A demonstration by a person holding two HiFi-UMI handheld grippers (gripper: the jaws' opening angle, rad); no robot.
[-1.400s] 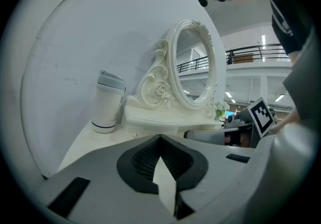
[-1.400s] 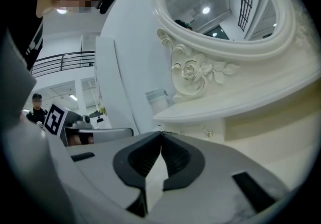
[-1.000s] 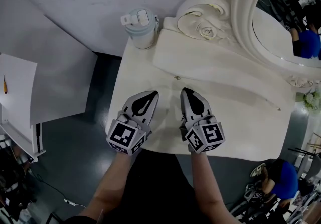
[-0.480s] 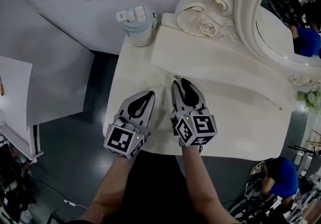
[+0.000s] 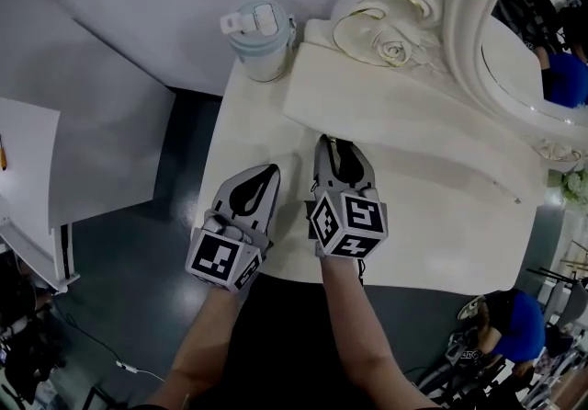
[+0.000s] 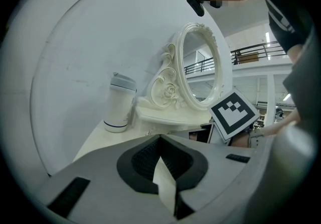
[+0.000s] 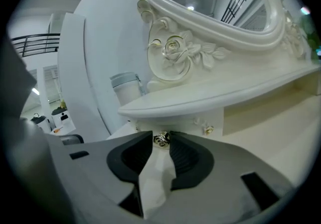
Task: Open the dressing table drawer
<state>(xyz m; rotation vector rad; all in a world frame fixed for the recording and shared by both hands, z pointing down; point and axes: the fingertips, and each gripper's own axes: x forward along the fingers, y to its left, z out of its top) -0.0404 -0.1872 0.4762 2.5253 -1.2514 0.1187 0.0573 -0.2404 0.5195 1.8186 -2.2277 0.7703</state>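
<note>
Drawer point(image 7: 186, 119) not yet open: front sits closed under mirror shelf, centre of right gripper view. Right gripper point(image 7: 161, 134) jaws have just been opening, now released; drawer knob point(image 7: 161, 140) between tips, unpinched. Left gripper point(image 5: 267, 170) clenched, empty, lower centre of head view, over dressing table point(image 5: 441, 243). Remaining: pinch knob, pull.

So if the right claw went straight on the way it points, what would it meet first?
Most likely the small gold drawer knob, sitting between the tips of the right claw, whose jaws have just been opening and don't seem to grip it yet.
</note>
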